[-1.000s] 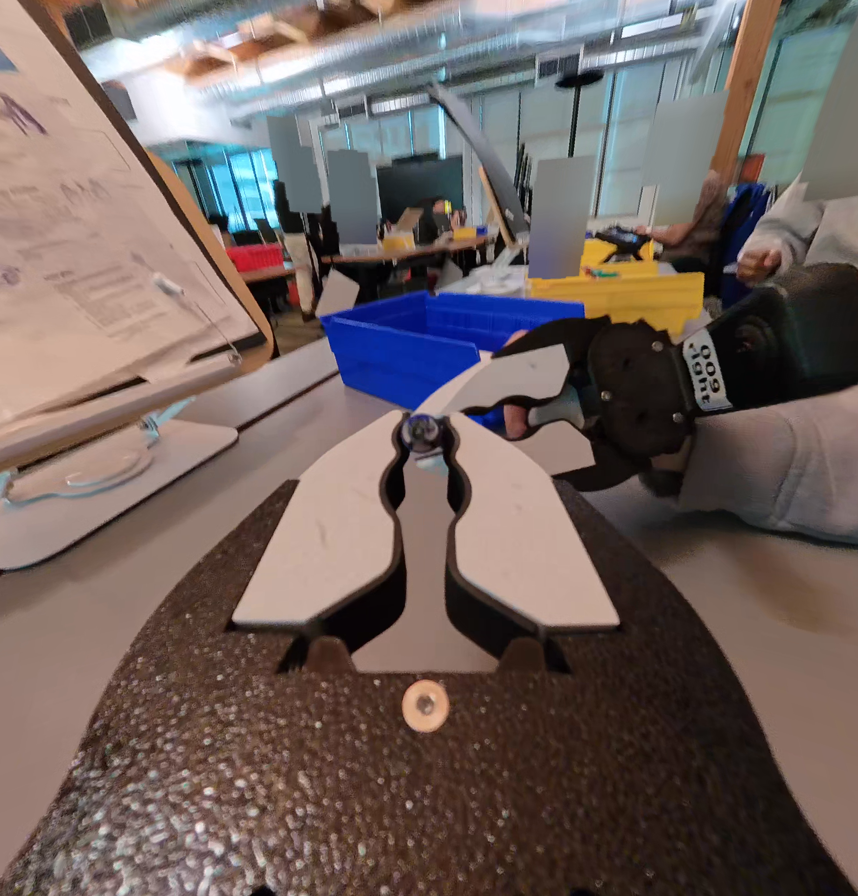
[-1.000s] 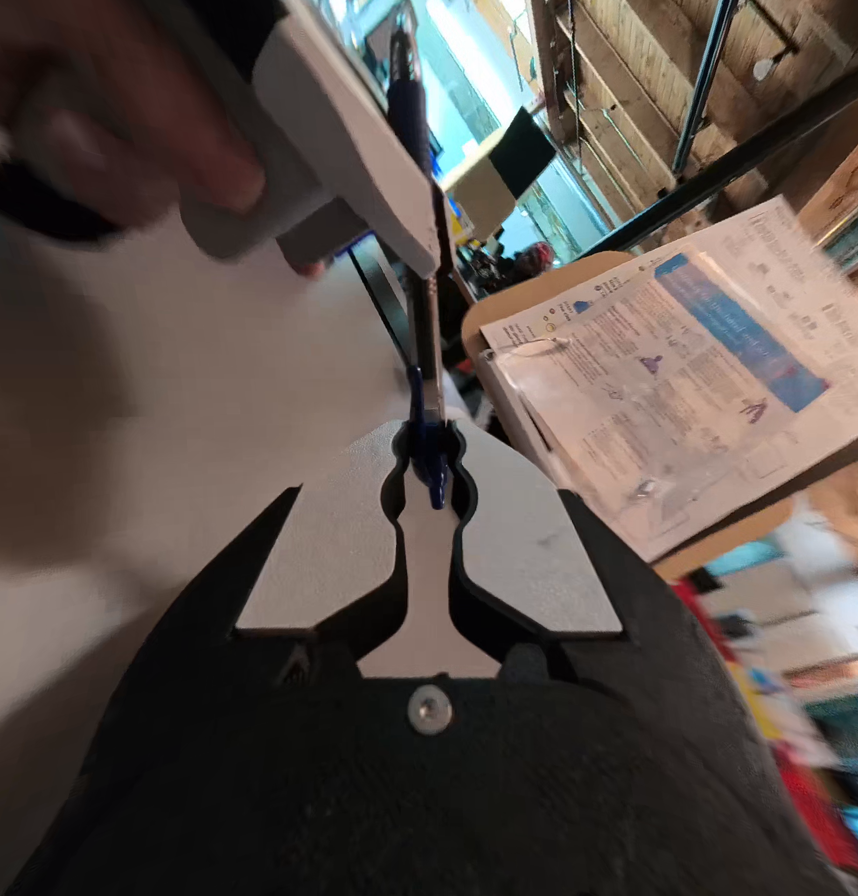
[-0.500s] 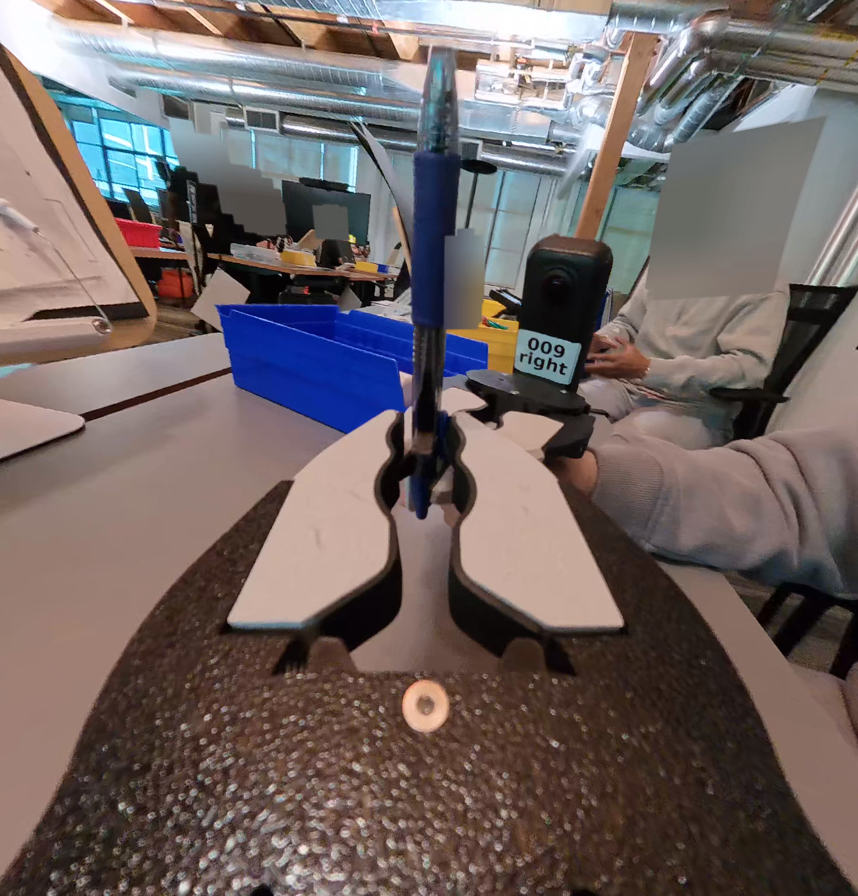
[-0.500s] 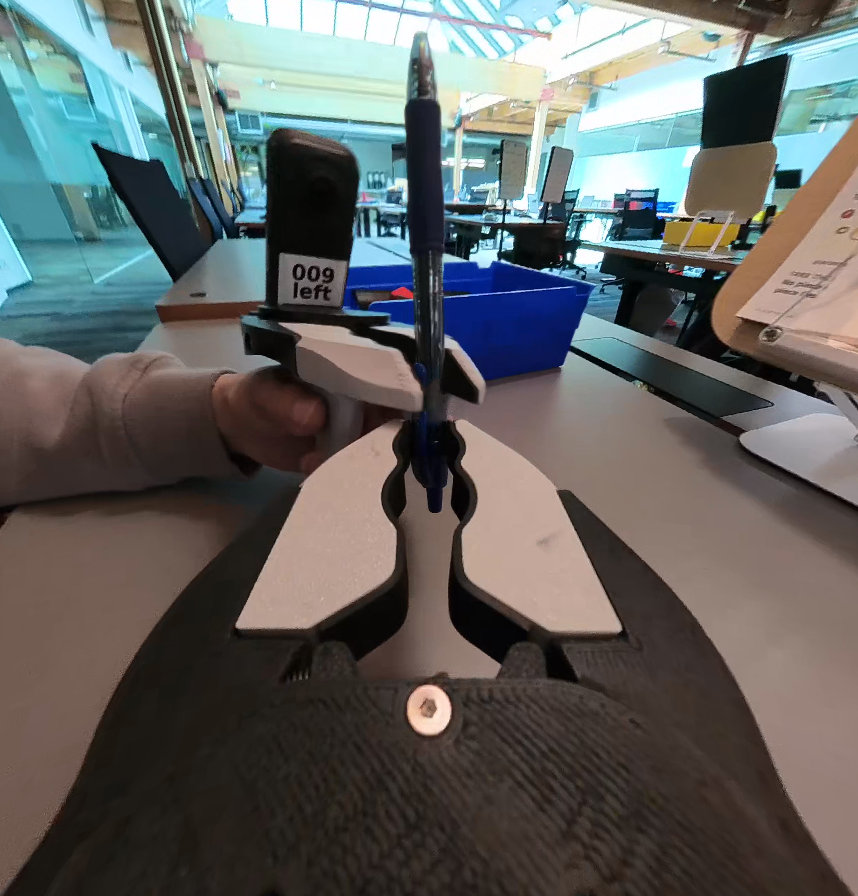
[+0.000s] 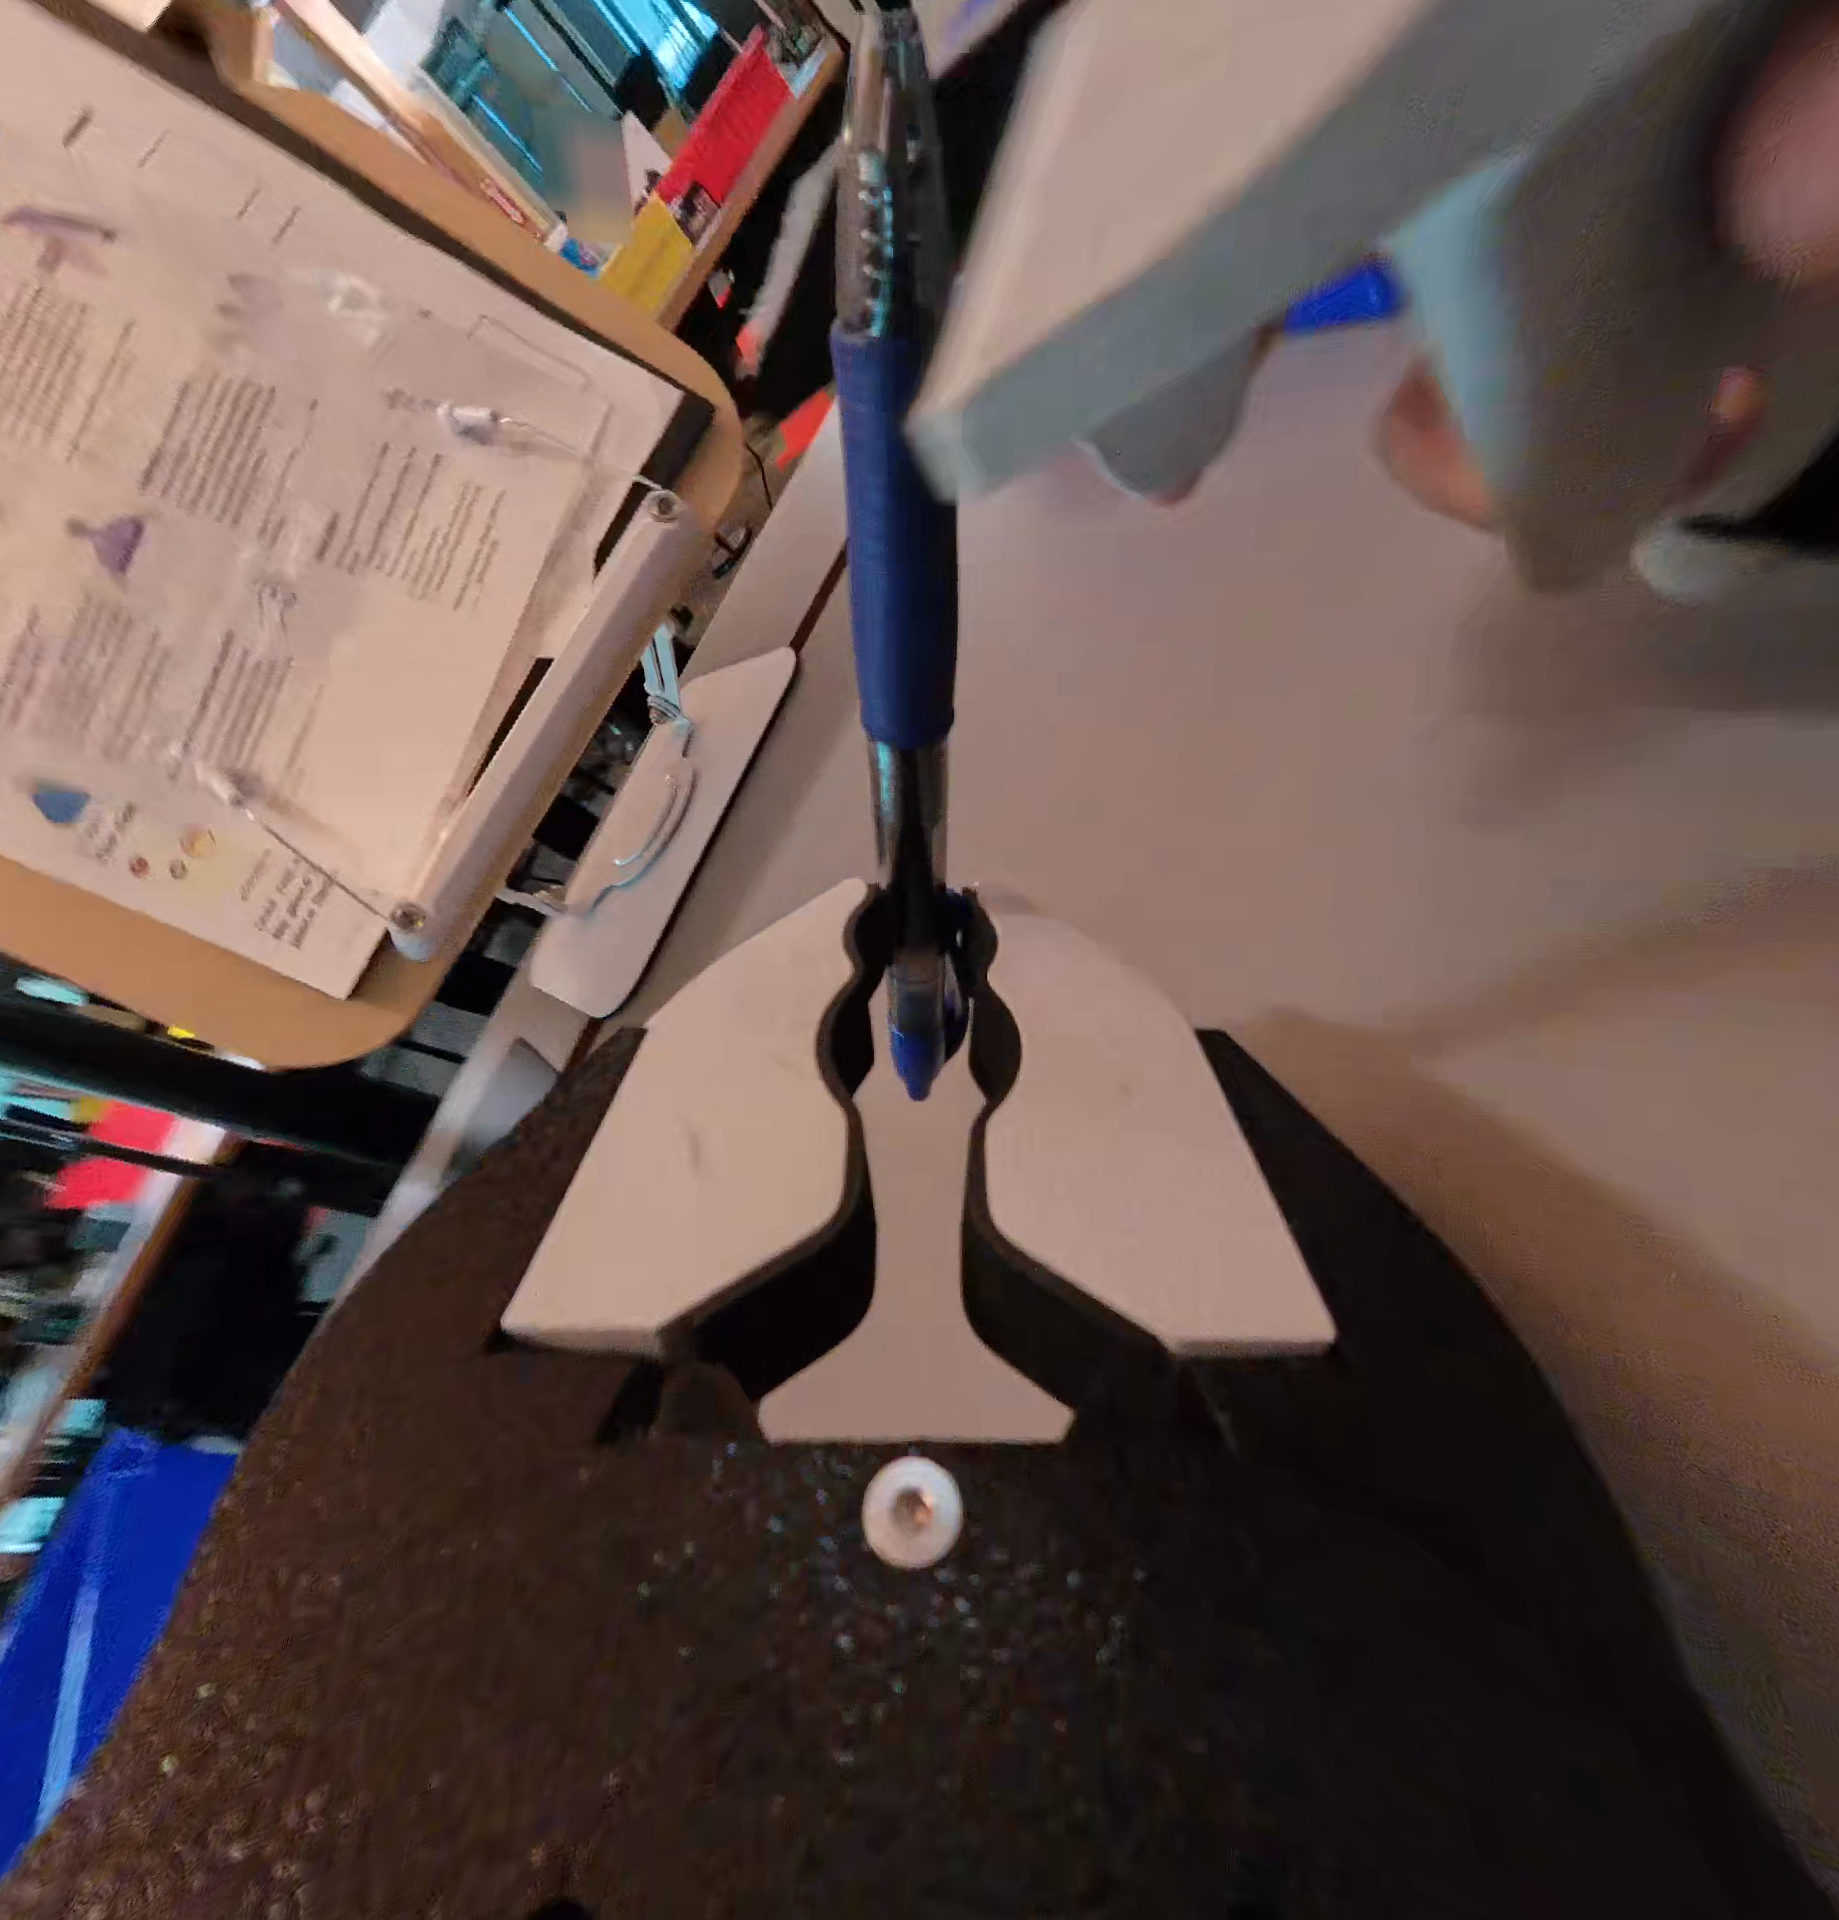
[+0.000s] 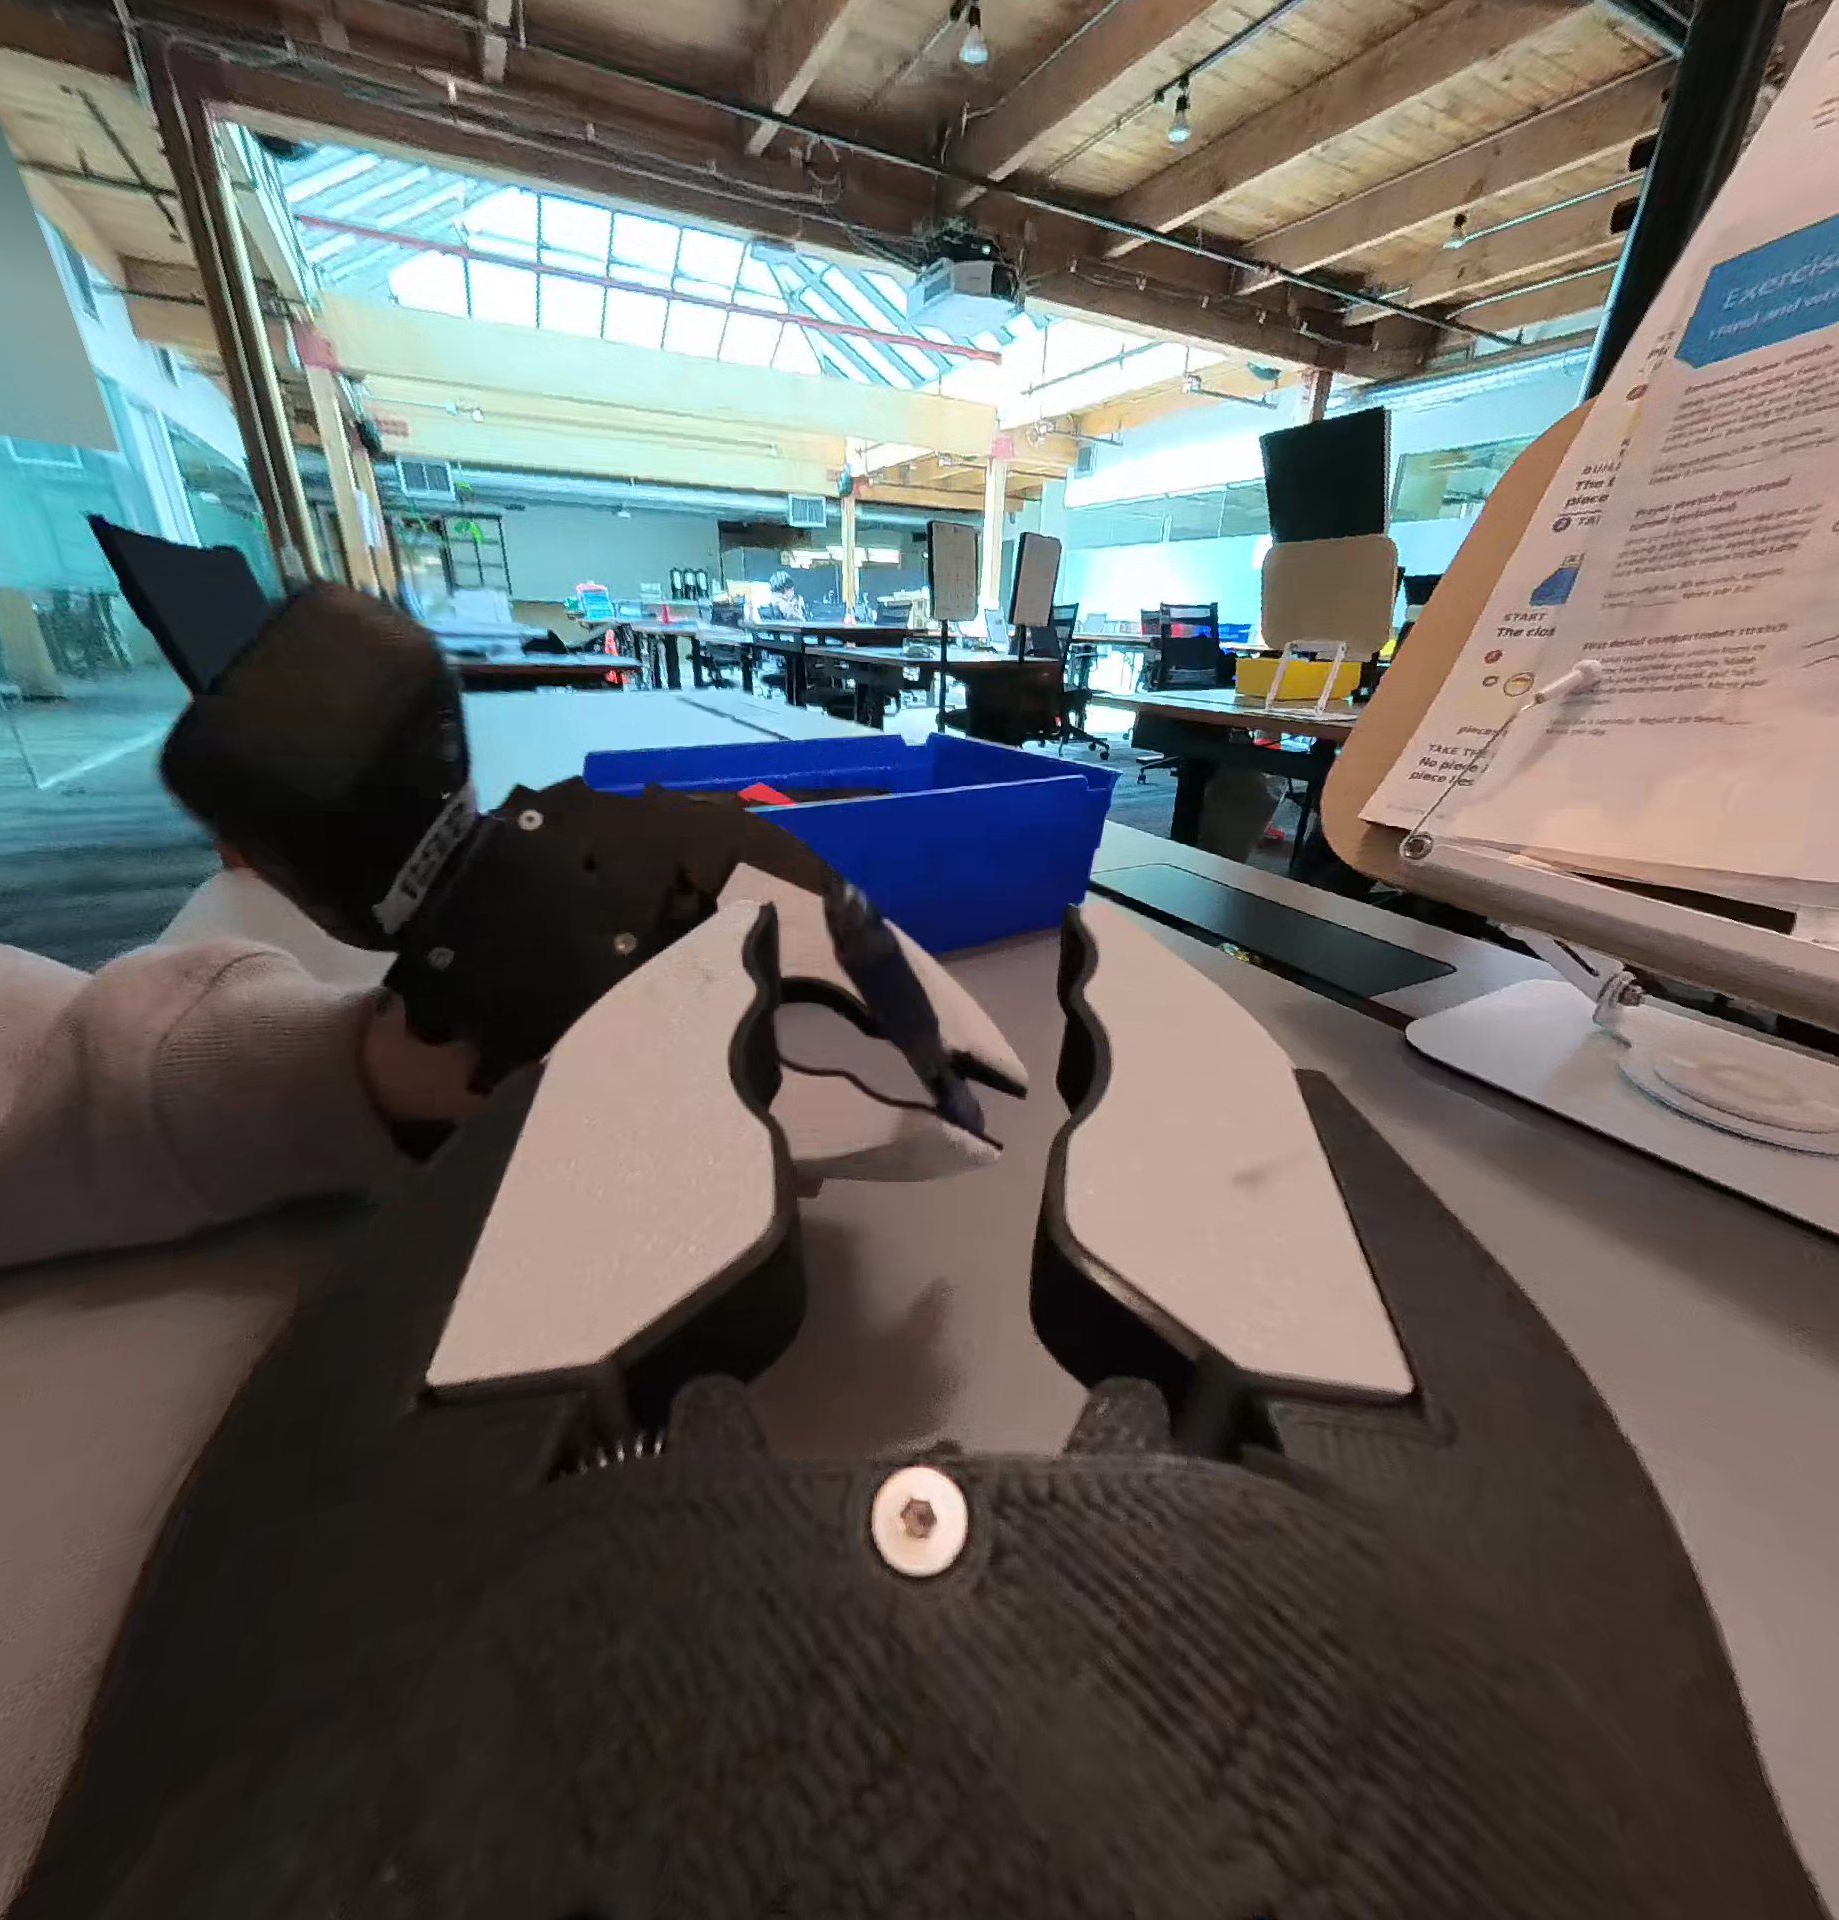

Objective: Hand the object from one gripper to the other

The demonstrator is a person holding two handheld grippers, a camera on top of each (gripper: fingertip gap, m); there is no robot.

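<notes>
A blue pen is clamped near its lower end between the shut fingers of my left gripper and sticks out ahead of them. This view is rolled sideways. A blurred grey finger of the right gripper and a hand show at the top right, close beside the pen's upper part. In the right wrist view my right gripper is open and empty. The left gripper sits just ahead between its fingers and holds the pen tilted.
A blue bin stands on the grey table behind the grippers. A document stand with printed sheets and its white base is on the right; it also shows in the left wrist view. A sleeved arm lies left.
Half a second ago both grippers were shut on the upright pen. The right gripper has opened and let go; the left gripper has rolled sideways, carrying the pen, now tilted.
</notes>
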